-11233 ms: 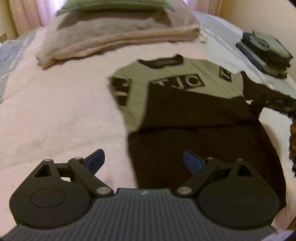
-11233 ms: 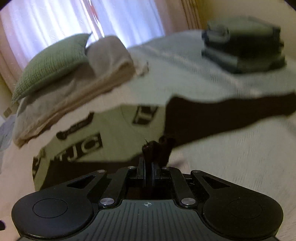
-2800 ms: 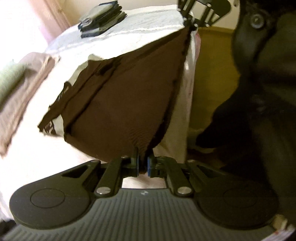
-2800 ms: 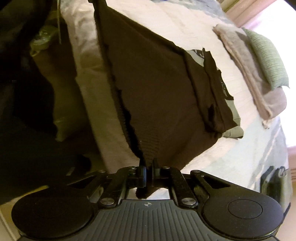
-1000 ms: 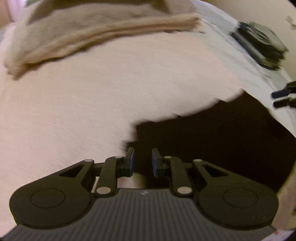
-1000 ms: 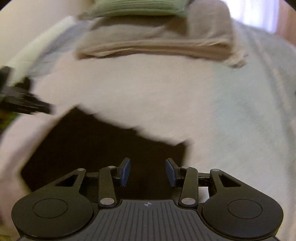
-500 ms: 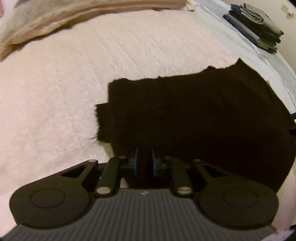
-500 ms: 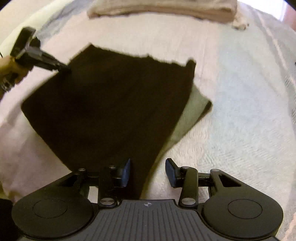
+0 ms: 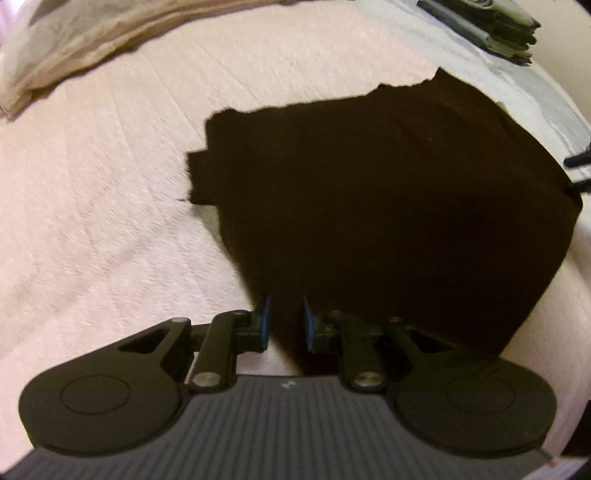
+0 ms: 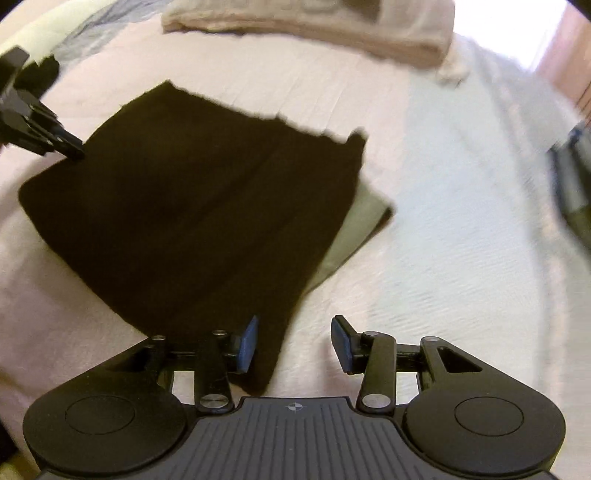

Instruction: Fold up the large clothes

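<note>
A dark brown shirt lies folded flat on the pale pink bedspread. Its near left corner runs between the blue pads of my left gripper, which stands slightly open just above it. In the right wrist view the same shirt shows a grey-green layer peeking out along its right side. My right gripper is open over the near corner, its left pad above the cloth. The left gripper also appears at the shirt's far left corner.
A folded beige blanket lies at the head of the bed, also in the right wrist view as the blanket. A stack of folded clothes sits at the far right. The bed edge drops off close to the shirt's near side.
The hem, held up by both grippers earlier, now lies folded over the shirt's top. Both grippers have let go; the left pads have spread slightly and both have drawn back.
</note>
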